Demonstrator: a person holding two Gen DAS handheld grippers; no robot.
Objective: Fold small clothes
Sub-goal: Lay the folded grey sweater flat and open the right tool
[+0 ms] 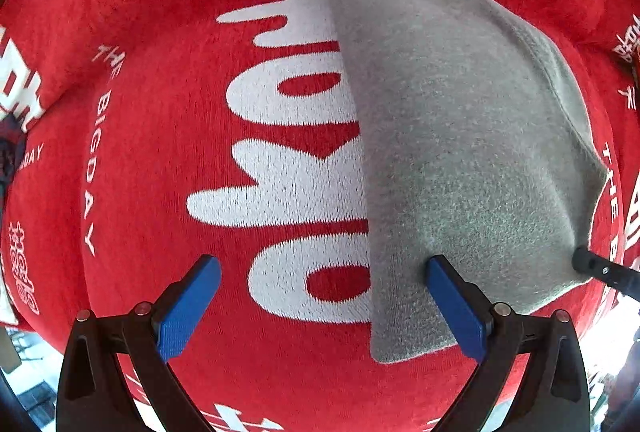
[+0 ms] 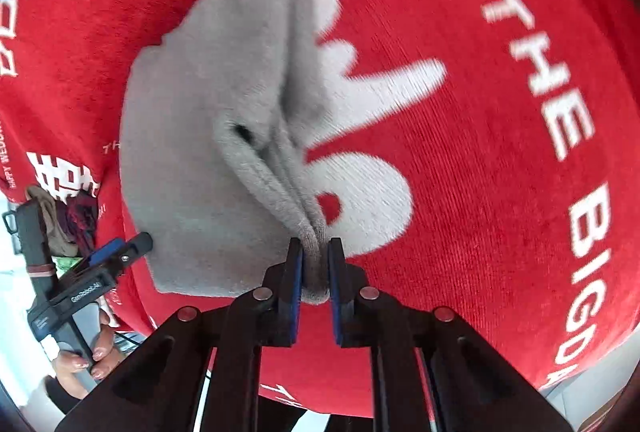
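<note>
Red terry cloth (image 1: 152, 135) with big white lettering fills the left wrist view, spread under everything; nothing blocks the way in front; the left gripper (image 1: 322, 272) hangs over it with its blue pads wide apart and nothing between them; the grey garment (image 1: 460, 135) lies to the right on the cloth, its near left edge running just inside the right-hand pad, so that pad sits over the fabric while the other pad stands over bare red; at the far right edge a black fingertip of the right gripper (image 1: 600, 270) meets the garment's corner.

Over to the right wrist view; the same red cloth (image 2: 500, 191) below; at lower left a person's hand (image 2: 86, 356) holds the other tool, with a dark heap of clothes (image 2: 70, 222) behind it; the right gripper (image 2: 316, 252) has its jaws pressed together on a bunched fold of the grey garment (image 2: 208, 103), which trails away up and left, partly lifted; the picture is a little blurred.
</note>
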